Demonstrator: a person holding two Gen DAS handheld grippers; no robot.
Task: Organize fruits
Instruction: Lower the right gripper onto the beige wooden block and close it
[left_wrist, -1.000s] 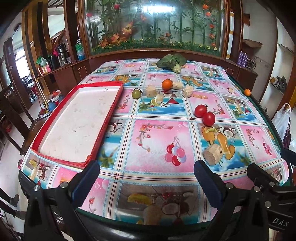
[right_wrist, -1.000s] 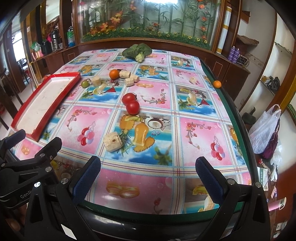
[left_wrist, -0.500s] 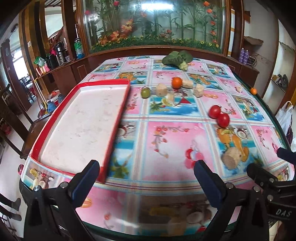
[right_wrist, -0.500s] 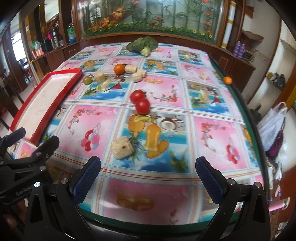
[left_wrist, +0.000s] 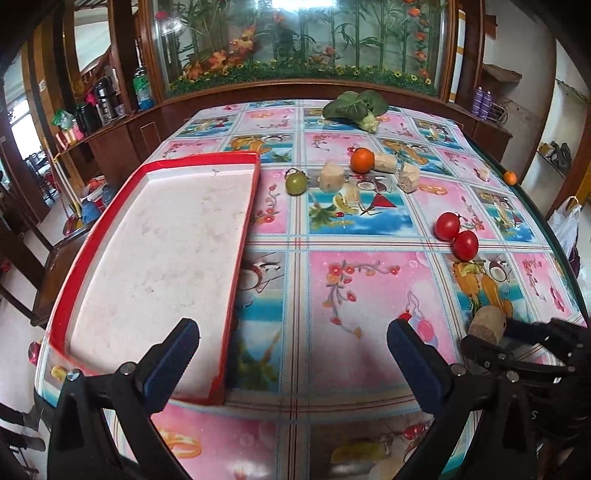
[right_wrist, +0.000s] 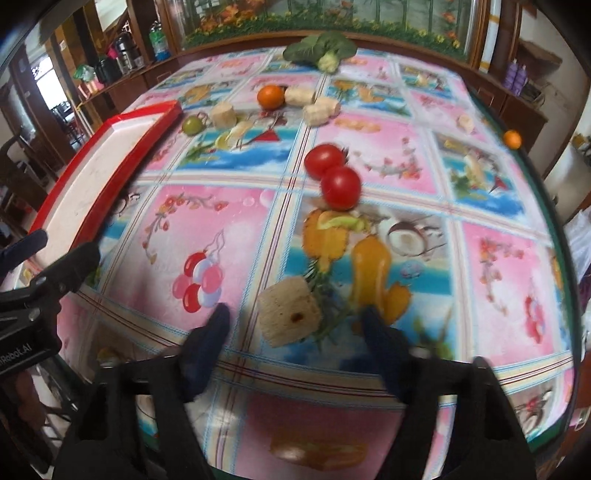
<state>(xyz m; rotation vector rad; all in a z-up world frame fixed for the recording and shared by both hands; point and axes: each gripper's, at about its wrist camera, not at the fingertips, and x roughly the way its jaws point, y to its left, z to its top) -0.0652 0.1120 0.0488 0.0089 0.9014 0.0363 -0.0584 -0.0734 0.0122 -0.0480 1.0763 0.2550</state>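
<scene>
A red-rimmed white tray (left_wrist: 236, 280) lies at the table's left; it also shows in the right wrist view (right_wrist: 122, 155). Two red tomatoes (right_wrist: 332, 173) touch each other mid-table, also seen in the left wrist view (left_wrist: 456, 234). A beige cut chunk (right_wrist: 290, 314) lies just ahead of my right gripper (right_wrist: 295, 325), which is open around its near side. My left gripper (left_wrist: 293, 343) is open and empty over the tray's near right corner. Farther back lie a green tomato (left_wrist: 296, 182), an orange (left_wrist: 362, 160) and several beige chunks (left_wrist: 330, 177).
A leafy green vegetable (left_wrist: 356, 105) lies at the table's far end. A small orange (right_wrist: 512, 139) sits near the right edge. A wooden cabinet (left_wrist: 125, 136) stands behind and left. A chair (left_wrist: 33, 266) stands left of the tray.
Both grippers have moved forward over the table. The right gripper has come up to the nearest beige chunk, its fingers narrowed. The left gripper now reaches the tray's near corner.
</scene>
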